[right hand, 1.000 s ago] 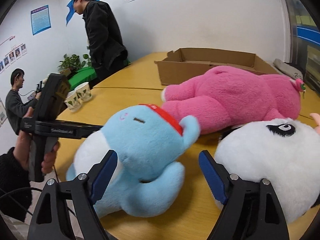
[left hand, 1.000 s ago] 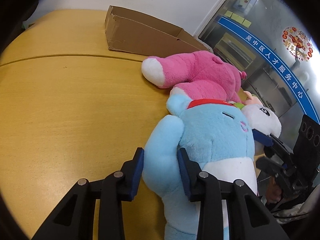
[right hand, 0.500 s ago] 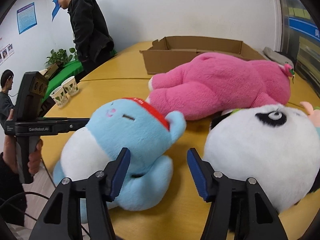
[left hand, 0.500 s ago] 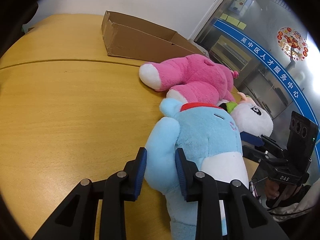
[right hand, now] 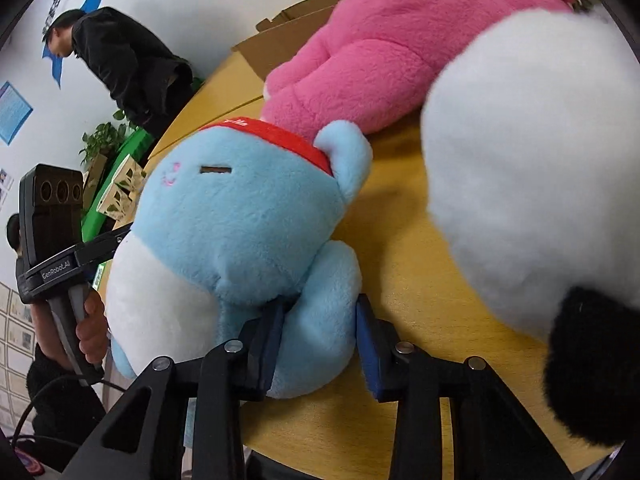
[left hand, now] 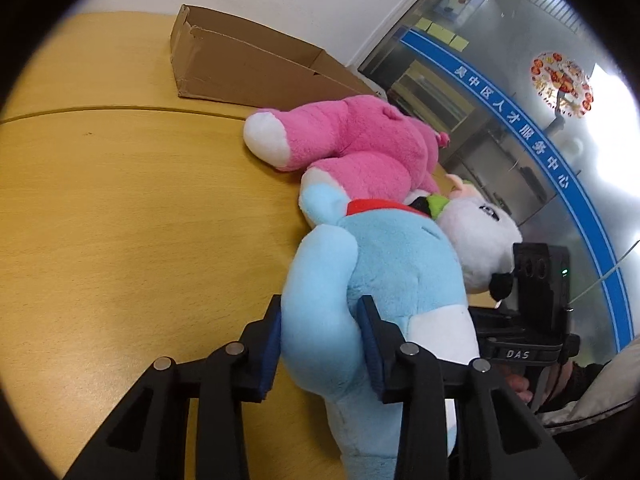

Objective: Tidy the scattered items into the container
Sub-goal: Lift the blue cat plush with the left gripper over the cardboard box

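Presently the blue toy [left hand: 400,272] is lying on the table [left hand: 120,220], at its near edge, and is being taken from both sides. One arm of it is pinched by the left gripper [left hand: 320,344], whose pads are pressed into the plush. The other arm sits between the jaws of the right gripper [right hand: 318,340], which are closing; the left pad is sunk in the fur, while contact at the right pad cannot quite be confirmed from this angle. The pink toy [right hand: 400,40] is touching the blue one's head, and the panda [right hand: 540,160] is crowded just beside it. The box [left hand: 248,68] stands well apart at the far side of the table, so a lift and a long carry are judged to be needed. Soft limbs are poor handles: an arm could slide out of either pinch under the body's weight, and the toy would swing or drop over the table edge. If the hands are raised unevenly, the body may twist and drag the panda or pink toy along. Should the right jaws close on fur alone, that grip would probably fail first.
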Available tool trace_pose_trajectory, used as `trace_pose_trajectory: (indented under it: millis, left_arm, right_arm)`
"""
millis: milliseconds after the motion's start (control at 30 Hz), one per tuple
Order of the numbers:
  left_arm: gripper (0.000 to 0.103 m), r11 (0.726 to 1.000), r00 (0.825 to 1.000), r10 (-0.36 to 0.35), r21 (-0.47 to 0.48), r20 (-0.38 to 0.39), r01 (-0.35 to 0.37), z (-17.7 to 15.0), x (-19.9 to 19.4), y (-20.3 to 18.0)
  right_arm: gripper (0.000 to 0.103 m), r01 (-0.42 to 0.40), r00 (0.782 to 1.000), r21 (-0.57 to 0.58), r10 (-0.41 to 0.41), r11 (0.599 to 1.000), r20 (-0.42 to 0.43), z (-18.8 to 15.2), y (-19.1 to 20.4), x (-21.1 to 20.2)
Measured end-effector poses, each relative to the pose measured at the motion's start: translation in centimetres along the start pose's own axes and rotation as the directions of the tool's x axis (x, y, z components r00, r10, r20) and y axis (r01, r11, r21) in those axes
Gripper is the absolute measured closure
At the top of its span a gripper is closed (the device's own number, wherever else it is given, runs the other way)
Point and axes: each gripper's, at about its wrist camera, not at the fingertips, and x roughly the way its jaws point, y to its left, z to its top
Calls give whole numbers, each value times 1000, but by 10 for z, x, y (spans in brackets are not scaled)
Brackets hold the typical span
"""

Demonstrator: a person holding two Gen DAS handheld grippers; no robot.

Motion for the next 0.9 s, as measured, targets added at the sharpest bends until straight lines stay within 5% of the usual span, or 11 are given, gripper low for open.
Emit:
trace_pose_trajectory:
  millis: [267,467,667,900]
  left_arm:
    - [74,996,997,62,-58,37,-60,-19,-18,0]
    - [77,996,988,88,-15,128,-87,15,-42,-25]
    - [77,989,965,89,92,246,-115,106,-61,-51]
    - [77,973,933,135,133,333,-188,244,-46,-35]
  right_arm:
    - [81,22,998,-139,-12,990,67,12,24,-16]
    - [84,46,986,-212,-11,976,165,45,36,-45]
    - [84,114,950,-292,-18,949,313,123,45,-84]
    - [84,227,912,-392,-54,891,406,278,55,-90]
